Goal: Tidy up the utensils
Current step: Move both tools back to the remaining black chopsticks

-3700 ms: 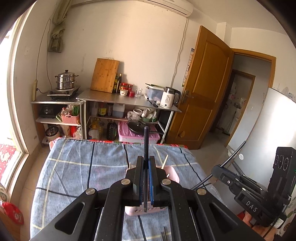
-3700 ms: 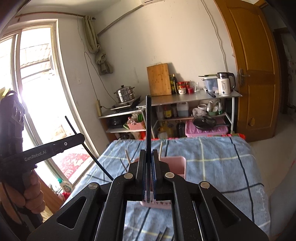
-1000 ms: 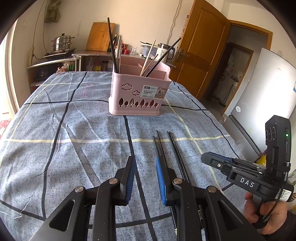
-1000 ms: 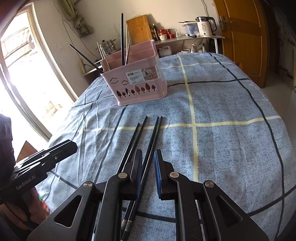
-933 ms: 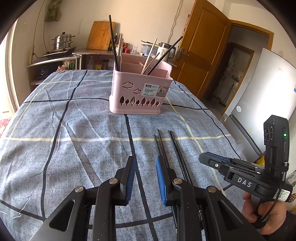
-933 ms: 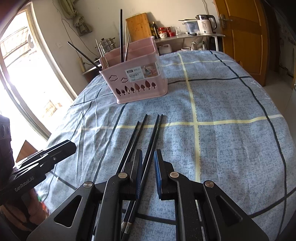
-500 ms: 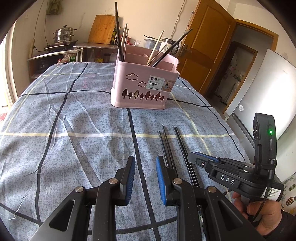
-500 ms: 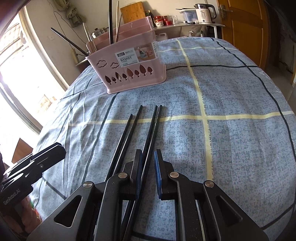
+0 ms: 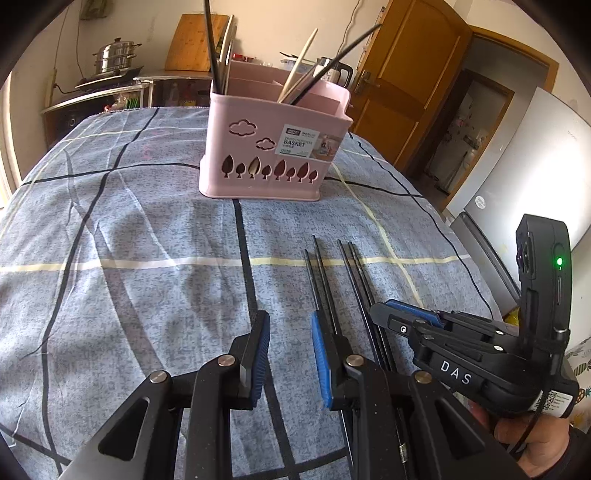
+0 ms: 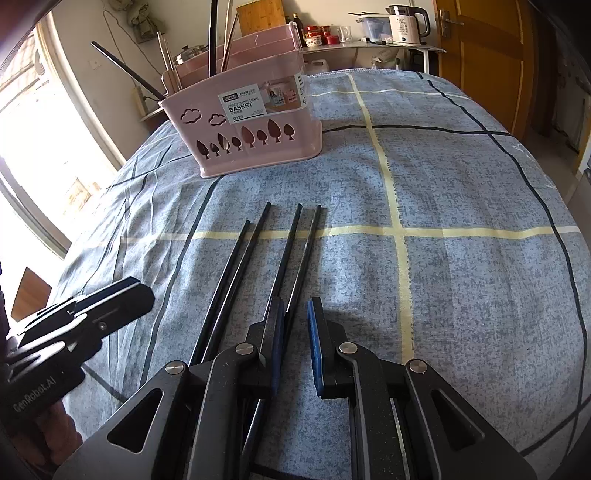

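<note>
A pink utensil basket (image 9: 273, 155) stands on the blue checked cloth, with black and wooden chopsticks upright in it; it also shows in the right wrist view (image 10: 251, 125). Several black chopsticks (image 10: 258, 258) lie side by side on the cloth in front of it, also in the left wrist view (image 9: 328, 280). My left gripper (image 9: 290, 325) is open and empty, low over the cloth just left of the chopsticks. My right gripper (image 10: 295, 314) is open, low over the right-hand pair, with one chopstick running under its left finger.
The table cloth (image 9: 129, 240) falls away at the right edge (image 10: 569, 258). A kitchen shelf with a steamer pot (image 9: 114, 59), a cutting board and a kettle (image 10: 406, 22) stands behind the table. A wooden door (image 9: 410, 81) and a fridge (image 9: 535, 177) are at the right.
Both grippers have let go of their chopsticks into the basket, opened, and come down low towards the chopsticks on the cloth. Over the last second both moved forward and closer to the cloth.
</note>
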`<state>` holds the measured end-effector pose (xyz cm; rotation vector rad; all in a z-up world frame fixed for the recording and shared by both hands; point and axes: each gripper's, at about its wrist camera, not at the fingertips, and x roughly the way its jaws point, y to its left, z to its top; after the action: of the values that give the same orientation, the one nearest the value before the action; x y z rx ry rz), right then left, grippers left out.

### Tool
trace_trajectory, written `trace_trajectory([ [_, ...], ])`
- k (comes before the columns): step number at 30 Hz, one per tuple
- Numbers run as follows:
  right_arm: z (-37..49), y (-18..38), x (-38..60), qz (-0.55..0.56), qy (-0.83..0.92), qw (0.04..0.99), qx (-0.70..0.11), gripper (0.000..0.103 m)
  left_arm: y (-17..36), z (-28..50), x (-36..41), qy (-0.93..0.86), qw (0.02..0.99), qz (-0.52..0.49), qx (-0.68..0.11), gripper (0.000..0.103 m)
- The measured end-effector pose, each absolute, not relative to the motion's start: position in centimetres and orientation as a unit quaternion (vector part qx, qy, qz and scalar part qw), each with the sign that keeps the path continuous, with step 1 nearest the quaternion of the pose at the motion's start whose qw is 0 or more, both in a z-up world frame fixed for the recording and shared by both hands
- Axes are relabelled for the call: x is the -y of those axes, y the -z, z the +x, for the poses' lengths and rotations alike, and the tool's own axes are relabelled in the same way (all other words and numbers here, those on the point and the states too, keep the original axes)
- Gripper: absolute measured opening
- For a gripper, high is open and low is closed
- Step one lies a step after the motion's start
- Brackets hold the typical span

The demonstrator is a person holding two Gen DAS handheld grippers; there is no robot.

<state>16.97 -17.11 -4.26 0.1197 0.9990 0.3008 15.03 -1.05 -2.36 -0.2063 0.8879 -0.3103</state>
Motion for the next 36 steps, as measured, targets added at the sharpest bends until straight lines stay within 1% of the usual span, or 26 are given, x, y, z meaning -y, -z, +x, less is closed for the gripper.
trace_trajectory([
  [4,17.7,4.1,16.4,0.039,-0.133,0.864,-0.484,0.013,3.0,15.8,1.5,0.148,0.879,-0.1,-0.442,0.023],
  [8,17.4,4.2,16.9,0.041,-0.134,0.863,-0.485,0.009,3.2,16.3,2.0,0.15,0.876,-0.096,-0.448,0.023],
  [17,16.9,4.2,18.1,0.049,-0.137,0.862,-0.486,0.008,4.3,17.7,3.8,0.144,0.872,-0.076,-0.463,0.023],
  [21,16.9,4.2,18.3,0.052,-0.139,0.861,-0.486,0.008,4.3,17.7,4.4,0.142,0.875,-0.06,-0.459,0.023],
  [24,16.8,4.2,18.3,0.052,-0.139,0.861,-0.486,0.008,4.3,17.6,5.1,0.14,0.878,-0.04,-0.455,0.027],
  [30,16.6,4.1,18.5,0.054,-0.139,0.861,-0.487,0.008,4.4,17.3,6.1,0.129,0.885,0.005,-0.448,0.027],
  [32,16.6,4.1,18.6,0.054,-0.138,0.861,-0.487,0.008,4.4,17.2,5.9,0.121,0.885,0.012,-0.449,0.02],
  [34,16.5,4.1,18.9,0.055,-0.137,0.86,-0.487,0.008,4.4,17.3,5.7,0.111,0.885,0.012,-0.452,0.01],
  [36,16.5,4.2,19.1,0.058,-0.136,0.86,-0.488,0.008,4.4,17.4,5.0,0.105,0.884,0.004,-0.456,0.01],
])
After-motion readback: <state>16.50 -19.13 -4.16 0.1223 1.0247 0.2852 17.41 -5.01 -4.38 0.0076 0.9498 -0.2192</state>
